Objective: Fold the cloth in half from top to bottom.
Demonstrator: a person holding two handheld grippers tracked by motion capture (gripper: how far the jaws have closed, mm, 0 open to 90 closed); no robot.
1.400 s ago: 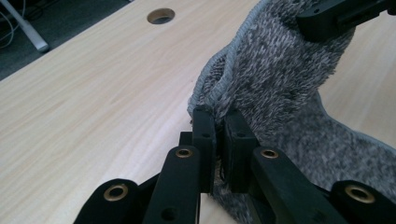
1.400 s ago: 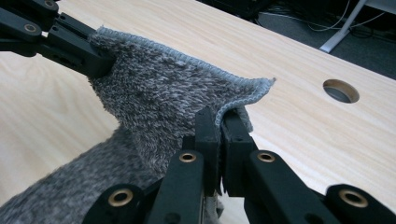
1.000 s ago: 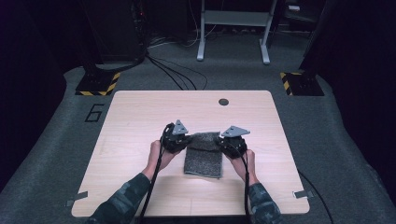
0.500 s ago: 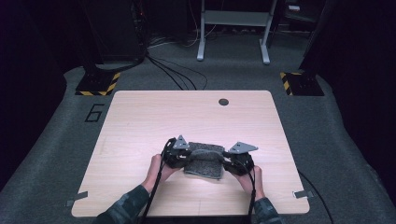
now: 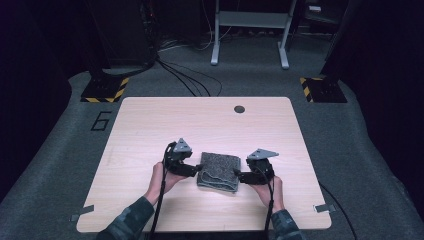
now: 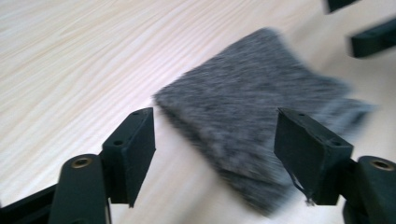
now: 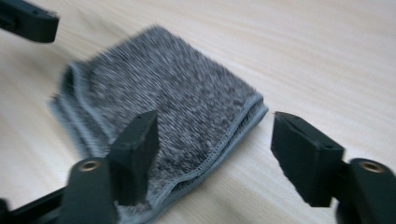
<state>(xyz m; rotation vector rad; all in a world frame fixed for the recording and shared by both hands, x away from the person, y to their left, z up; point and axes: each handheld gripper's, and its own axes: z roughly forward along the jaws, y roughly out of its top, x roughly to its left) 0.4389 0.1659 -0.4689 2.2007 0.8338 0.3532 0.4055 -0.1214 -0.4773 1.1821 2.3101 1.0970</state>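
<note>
A grey folded cloth (image 5: 219,171) lies flat on the wooden table (image 5: 210,125), near its front edge. My left gripper (image 5: 199,169) sits at the cloth's left side, jaws spread wide with nothing between them. In the left gripper view the cloth (image 6: 252,121) lies just beyond the left gripper (image 6: 212,144). My right gripper (image 5: 238,176) sits at the cloth's right side, also open and empty. In the right gripper view the cloth (image 7: 159,112) with its stitched hem lies under and beyond the right gripper (image 7: 215,154).
A small dark round hole (image 5: 239,109) marks the table's far edge. Grey carpet surrounds the table, with cables (image 5: 190,82) and a metal stand (image 5: 250,30) beyond it. Yellow-black striped blocks (image 5: 105,90) sit on the floor at both far corners.
Both grippers held the cloth's edge and drew it toward the near side, folding it. Now they have let go, opened, and moved apart to the cloth's sides.
</note>
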